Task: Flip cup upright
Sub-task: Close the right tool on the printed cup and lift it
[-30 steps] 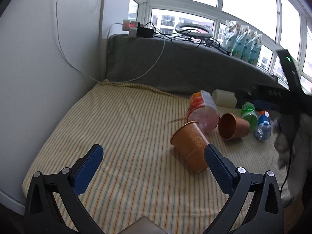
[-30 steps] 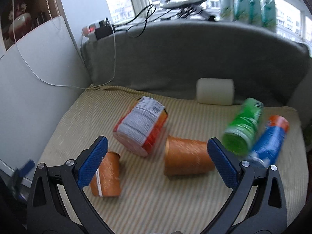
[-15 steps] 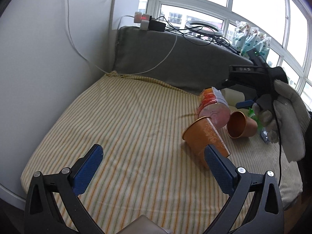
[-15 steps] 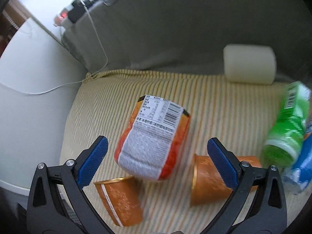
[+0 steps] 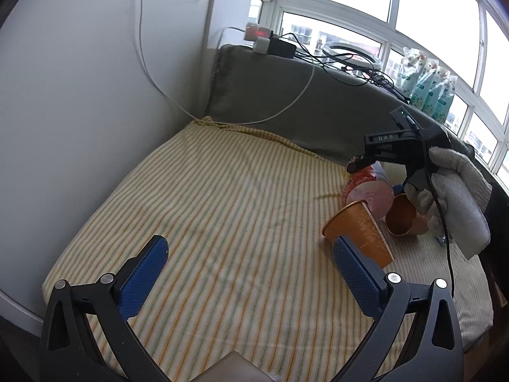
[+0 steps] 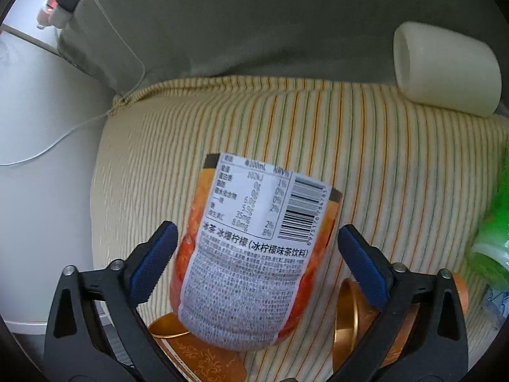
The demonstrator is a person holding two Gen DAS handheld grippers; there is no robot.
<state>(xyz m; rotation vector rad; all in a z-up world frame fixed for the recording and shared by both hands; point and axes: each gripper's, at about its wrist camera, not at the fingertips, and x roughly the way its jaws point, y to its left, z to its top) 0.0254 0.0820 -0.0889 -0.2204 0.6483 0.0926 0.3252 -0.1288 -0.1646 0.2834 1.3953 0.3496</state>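
An orange drink cup with a white label [image 6: 251,254] lies on its side on the striped cushion [image 6: 381,175]. My right gripper [image 6: 254,261] is open, its blue pads either side of the cup without touching. In the left wrist view the cup [image 5: 369,187] shows its pink lid under the right gripper [image 5: 362,165]. Two orange paper cups lie on their sides beside it: one [image 5: 362,232] nearer, one [image 5: 404,216] behind. My left gripper [image 5: 251,270] is open and empty above the cushion's front.
A white roll [image 6: 445,67] lies against the grey backrest [image 6: 286,25]. A green bottle [image 6: 493,238] lies at the right. A white wall panel [image 5: 95,95] borders the left side. Cables and a power strip [image 5: 264,38] sit on the ledge.
My right gripper has moved down and forward over the labelled cup, which now sits between its pads. The left gripper's view has shifted left, still open.
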